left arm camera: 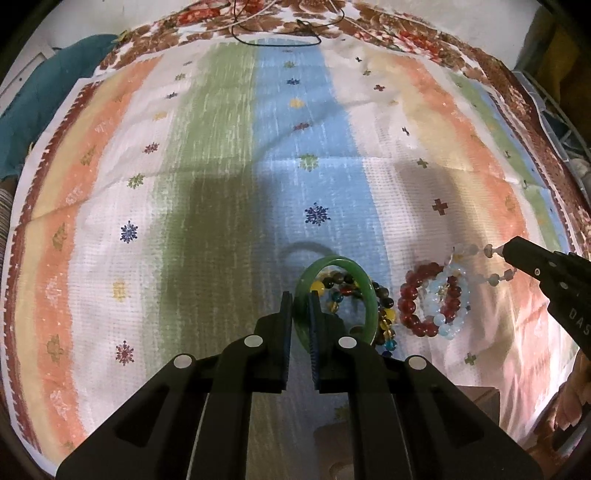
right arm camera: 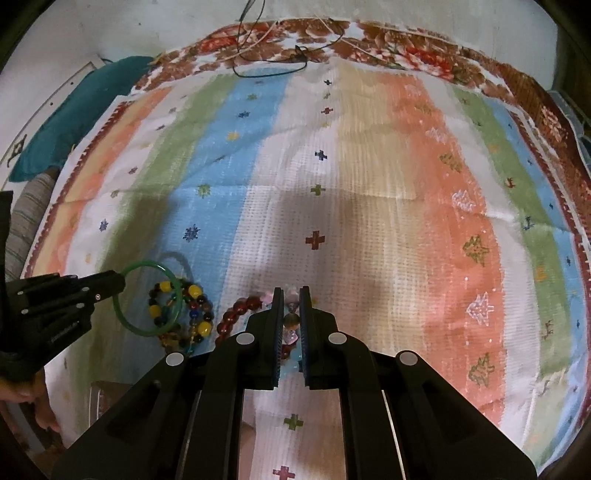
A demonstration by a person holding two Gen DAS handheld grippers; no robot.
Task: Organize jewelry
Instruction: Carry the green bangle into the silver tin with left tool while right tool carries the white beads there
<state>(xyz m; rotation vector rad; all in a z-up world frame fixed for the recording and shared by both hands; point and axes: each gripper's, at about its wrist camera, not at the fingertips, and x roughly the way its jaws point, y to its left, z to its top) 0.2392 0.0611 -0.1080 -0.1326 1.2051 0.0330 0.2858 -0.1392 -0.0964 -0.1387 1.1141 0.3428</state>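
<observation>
I have the left claw (left arm camera: 300,299) clamped on the green bangle (left arm camera: 338,295), lifted above the multicoloured bead bracelets (right arm camera: 184,314), the right claw (right arm camera: 291,295) gripping a pale bead strand (left arm camera: 480,258); next, I judge, separate placement on the striped cloth (left arm camera: 221,166).

A striped cloth (left arm camera: 229,155) covers the surface — teal fabric (right arm camera: 74,110) beside a pale wall (right arm camera: 110,29).

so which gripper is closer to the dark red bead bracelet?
Right. The right gripper is directly over the dark red bead bracelet, pinching a pale bead strand just above it. The left gripper holds the green bangle off to its left.
</observation>
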